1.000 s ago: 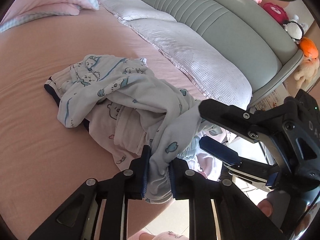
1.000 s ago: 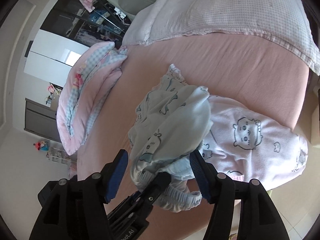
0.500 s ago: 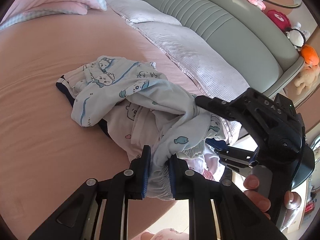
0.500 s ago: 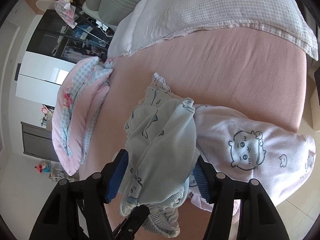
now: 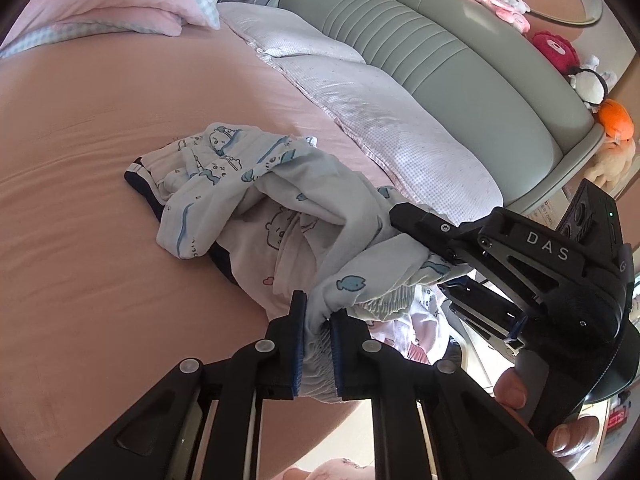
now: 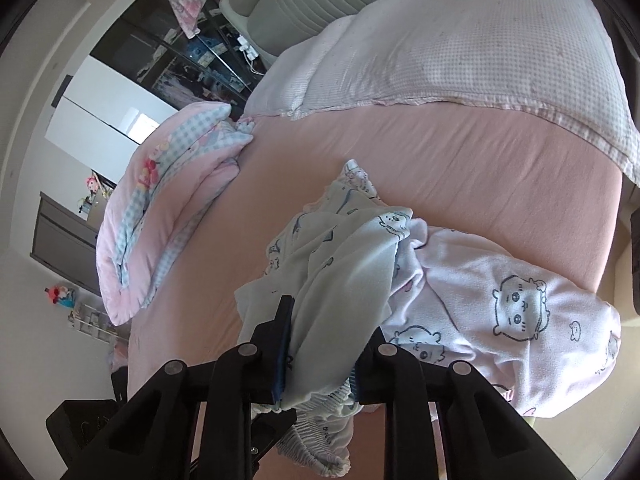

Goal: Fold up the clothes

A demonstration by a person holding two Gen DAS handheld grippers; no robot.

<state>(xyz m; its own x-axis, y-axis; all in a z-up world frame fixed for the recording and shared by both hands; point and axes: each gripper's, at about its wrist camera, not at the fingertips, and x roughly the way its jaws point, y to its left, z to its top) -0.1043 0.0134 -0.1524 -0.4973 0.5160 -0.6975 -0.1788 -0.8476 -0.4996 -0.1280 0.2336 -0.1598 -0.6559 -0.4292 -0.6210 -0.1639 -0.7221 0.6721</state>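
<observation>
Left tool [image 5: 318, 344] clamped on pale-blue printed pyjama garment [image 5: 280, 184], bunched at pink bed [image 5: 80, 200] edge. Right tool [image 5: 448, 276], marked "DAS", pinches same garment's waistband.

"DAS" in white letters on the right gripper [image 5: 416, 264] body.

A pink bed [image 5: 100, 128] fills the frame's left; a folded pink-and-blue checked quilt [image 5: 120, 4] sits upper left. A white gingham blanket [image 5: 384, 120] lies along the grey-green padded headboard [image 5: 460, 60], with plush toys [image 5: 552, 44] lined up at upper right
</observation>
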